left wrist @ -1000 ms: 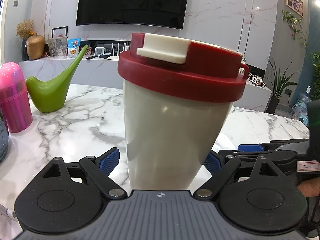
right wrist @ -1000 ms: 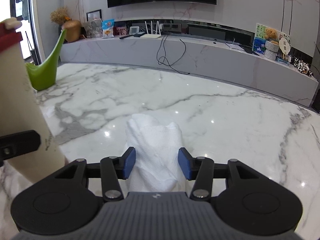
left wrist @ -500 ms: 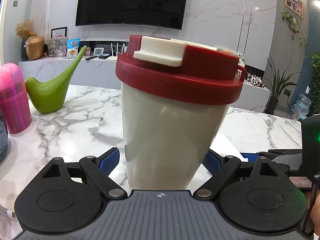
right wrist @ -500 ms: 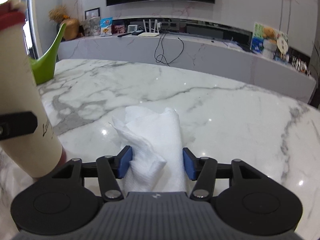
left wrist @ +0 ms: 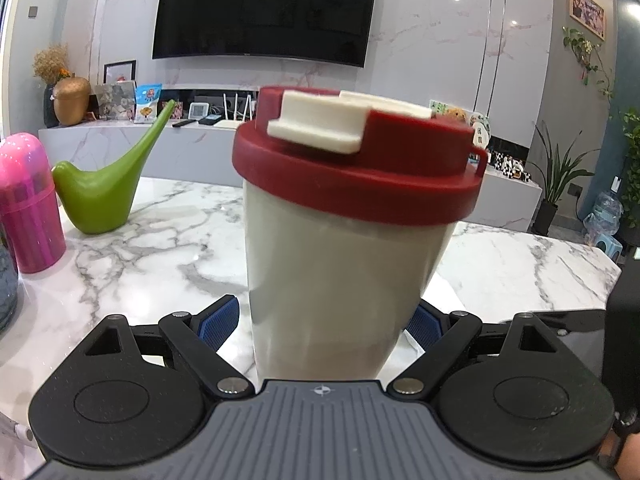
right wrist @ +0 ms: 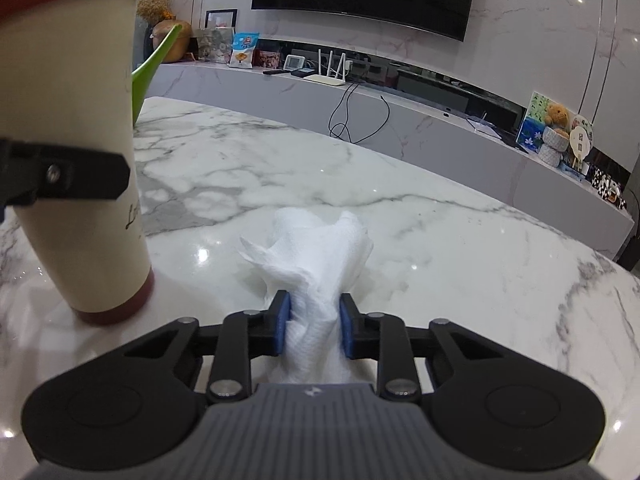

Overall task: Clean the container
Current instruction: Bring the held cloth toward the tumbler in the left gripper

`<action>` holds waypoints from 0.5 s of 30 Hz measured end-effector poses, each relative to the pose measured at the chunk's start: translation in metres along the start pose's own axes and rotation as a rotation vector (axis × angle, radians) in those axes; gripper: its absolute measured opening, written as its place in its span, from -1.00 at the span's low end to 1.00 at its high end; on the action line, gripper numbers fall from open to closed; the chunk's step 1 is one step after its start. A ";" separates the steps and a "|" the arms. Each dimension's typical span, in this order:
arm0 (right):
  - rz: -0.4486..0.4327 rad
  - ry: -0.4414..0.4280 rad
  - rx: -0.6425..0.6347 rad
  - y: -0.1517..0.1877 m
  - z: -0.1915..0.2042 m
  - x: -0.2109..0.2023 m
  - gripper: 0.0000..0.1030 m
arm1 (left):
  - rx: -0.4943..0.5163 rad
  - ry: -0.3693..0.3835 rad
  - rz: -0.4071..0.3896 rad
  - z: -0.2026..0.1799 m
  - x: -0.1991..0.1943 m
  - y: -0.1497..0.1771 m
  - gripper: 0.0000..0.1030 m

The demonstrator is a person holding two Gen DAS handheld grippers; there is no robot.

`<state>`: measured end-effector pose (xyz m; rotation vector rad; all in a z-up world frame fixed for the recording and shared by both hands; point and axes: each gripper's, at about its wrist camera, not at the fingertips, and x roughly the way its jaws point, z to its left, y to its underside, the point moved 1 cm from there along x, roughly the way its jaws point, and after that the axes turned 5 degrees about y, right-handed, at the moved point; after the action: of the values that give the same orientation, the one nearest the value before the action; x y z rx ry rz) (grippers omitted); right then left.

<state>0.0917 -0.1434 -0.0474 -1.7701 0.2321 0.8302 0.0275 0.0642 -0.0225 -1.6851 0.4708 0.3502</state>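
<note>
White marble tabletop (right wrist: 440,248) with grey veins carries the cream plastic shaker cup (left wrist: 332,288) with a dark red lid (left wrist: 356,172); it stands upright, clasped low on its body between the left gripper's (left wrist: 324,320) blue pads. Just right of it, the right gripper (right wrist: 314,320) has just been closing and now pinches a crumpled white paper towel (right wrist: 312,256). A green bird-shaped watering can (left wrist: 100,196) and a pink capsule-shaped container (left wrist: 28,204) stand further left.

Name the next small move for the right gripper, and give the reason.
Probably lift the paper towel off the marble table and carry it to the cup's side. The right gripper has just closed on the towel, which bunches between its pads, while the left gripper holds the cup upright.
</note>
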 end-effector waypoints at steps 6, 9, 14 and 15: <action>-0.017 -0.012 0.108 0.006 -0.016 -0.018 -0.52 | 0.021 0.008 -0.015 -0.004 -0.001 -0.001 0.72; -0.034 -0.028 0.212 0.008 -0.029 -0.030 -0.52 | 0.035 0.007 -0.026 -0.006 -0.002 -0.001 0.72; -0.078 -0.047 0.339 0.008 -0.044 -0.057 -0.52 | 0.046 0.008 -0.043 -0.009 -0.003 -0.005 0.72; -0.090 -0.050 0.359 0.007 -0.045 -0.062 -0.52 | 0.049 0.006 -0.047 -0.009 -0.003 -0.005 0.72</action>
<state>0.0609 -0.2020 -0.0068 -1.4115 0.2494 0.7170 0.0275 0.0563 -0.0151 -1.6477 0.4406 0.2970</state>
